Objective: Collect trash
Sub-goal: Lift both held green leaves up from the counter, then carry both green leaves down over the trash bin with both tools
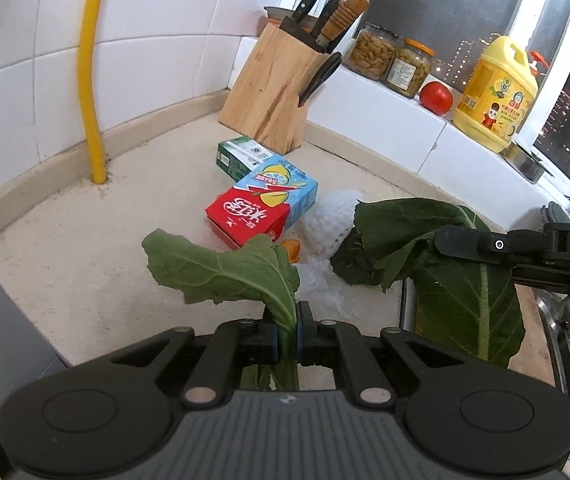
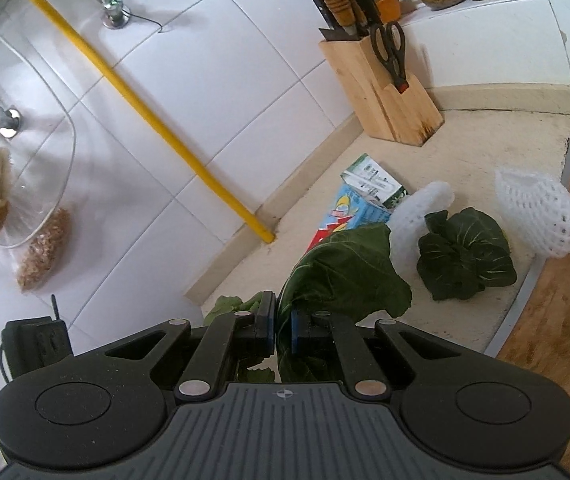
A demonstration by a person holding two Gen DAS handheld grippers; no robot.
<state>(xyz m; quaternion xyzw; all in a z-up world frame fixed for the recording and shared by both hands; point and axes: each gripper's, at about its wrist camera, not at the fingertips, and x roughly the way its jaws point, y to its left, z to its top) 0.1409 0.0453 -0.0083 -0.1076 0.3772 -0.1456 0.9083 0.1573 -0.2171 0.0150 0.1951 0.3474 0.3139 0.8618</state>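
Note:
My left gripper (image 1: 286, 330) is shut on the stalk of a green leaf (image 1: 221, 268), held above the counter. My right gripper (image 2: 283, 322) is shut on a larger green leaf (image 2: 341, 272); in the left wrist view it (image 1: 451, 240) reaches in from the right with that leaf (image 1: 469, 292) hanging from it. On the counter lie a red-and-blue drink carton (image 1: 261, 204), a green-and-white carton (image 1: 241, 156), white foam fruit nets (image 2: 541, 212) (image 1: 331, 220), a crumpled dark leaf (image 2: 465, 254) and an orange scrap (image 1: 291, 249).
A wooden knife block (image 1: 273, 92) stands in the counter corner. Jars (image 1: 389, 56), a tomato (image 1: 436, 97) and a yellow detergent jug (image 1: 493, 92) sit on the window ledge. A yellow pipe (image 1: 91, 80) runs down the tiled wall. A wooden cutting board (image 2: 565, 280) lies right.

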